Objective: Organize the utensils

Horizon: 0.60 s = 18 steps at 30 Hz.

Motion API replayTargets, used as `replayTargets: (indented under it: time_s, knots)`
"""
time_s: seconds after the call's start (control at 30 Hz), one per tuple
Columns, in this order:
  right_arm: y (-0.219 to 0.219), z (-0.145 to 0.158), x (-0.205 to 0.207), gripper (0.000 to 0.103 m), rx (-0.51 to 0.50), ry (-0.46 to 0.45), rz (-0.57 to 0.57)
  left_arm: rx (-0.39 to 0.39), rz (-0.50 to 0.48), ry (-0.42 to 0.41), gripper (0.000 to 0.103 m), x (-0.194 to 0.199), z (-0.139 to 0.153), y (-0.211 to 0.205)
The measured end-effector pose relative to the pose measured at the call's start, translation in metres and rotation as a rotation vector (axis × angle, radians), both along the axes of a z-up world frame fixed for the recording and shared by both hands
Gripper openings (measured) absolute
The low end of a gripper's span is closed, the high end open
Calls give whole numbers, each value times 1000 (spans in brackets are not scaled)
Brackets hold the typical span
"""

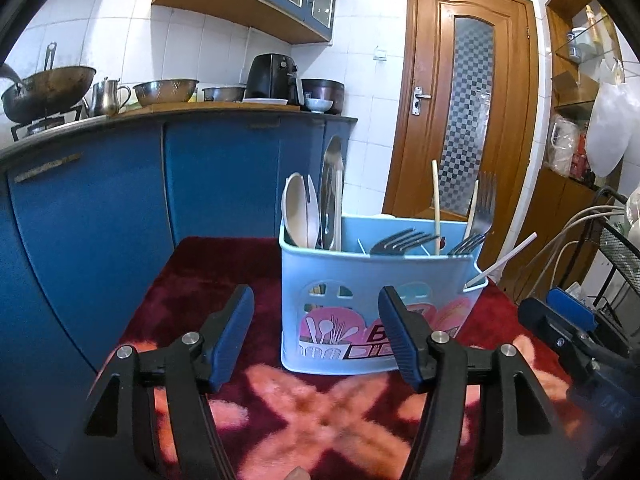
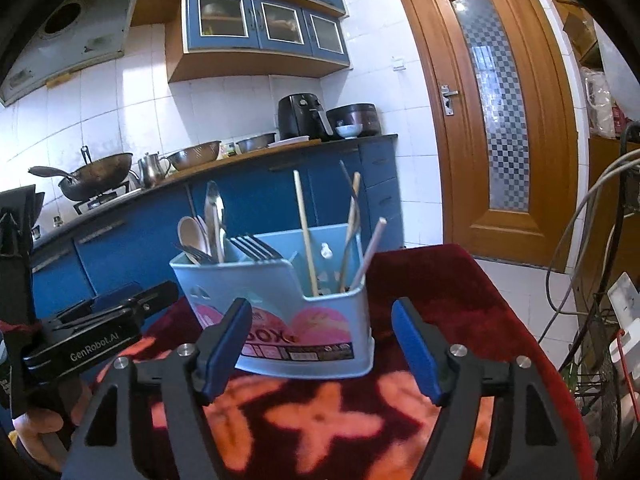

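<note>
A: Both grippers wide open, nothing held: left gripper [image 1: 316, 336], right gripper [image 2: 320, 344].

B: Just ahead, the blue caddy [image 1: 360, 276] stands on the red cloth [image 1: 192, 280].

A: Inside: two pale spoons [image 1: 294, 210], three forks [image 1: 400, 242], three sticks [image 2: 306, 232].

B: Behind, the blue cabinets [image 1: 100, 200].

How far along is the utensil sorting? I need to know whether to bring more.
Mostly done, it seems: spoons, forks and chopsticks stand in separate compartments of the blue caddy. Nothing is in hand; the left gripper and right gripper are both open. No loose utensils show on the red cloth.
</note>
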State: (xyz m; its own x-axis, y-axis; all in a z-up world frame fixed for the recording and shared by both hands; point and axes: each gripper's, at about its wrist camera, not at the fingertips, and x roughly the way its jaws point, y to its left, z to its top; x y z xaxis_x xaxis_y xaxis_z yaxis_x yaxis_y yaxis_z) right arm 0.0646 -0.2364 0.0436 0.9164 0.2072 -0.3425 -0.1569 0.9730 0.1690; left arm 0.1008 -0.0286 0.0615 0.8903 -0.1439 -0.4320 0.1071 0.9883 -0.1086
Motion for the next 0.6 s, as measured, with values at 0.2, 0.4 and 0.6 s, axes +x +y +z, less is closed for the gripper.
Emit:
replayTargets:
  time_s: [0.2, 0.4, 0.6]
  knots:
    - [1, -11, 3, 76, -8, 2, -13, 17, 15, -1, 66, 4, -12, -2]
    - [3, -18, 5, 76, -13, 8, -19, 32, 21, 4, 66, 6, -20, -4]
    - [2, -21, 6, 76, -3, 17, -22, 40, 20, 14, 66, 9, -24, -4]
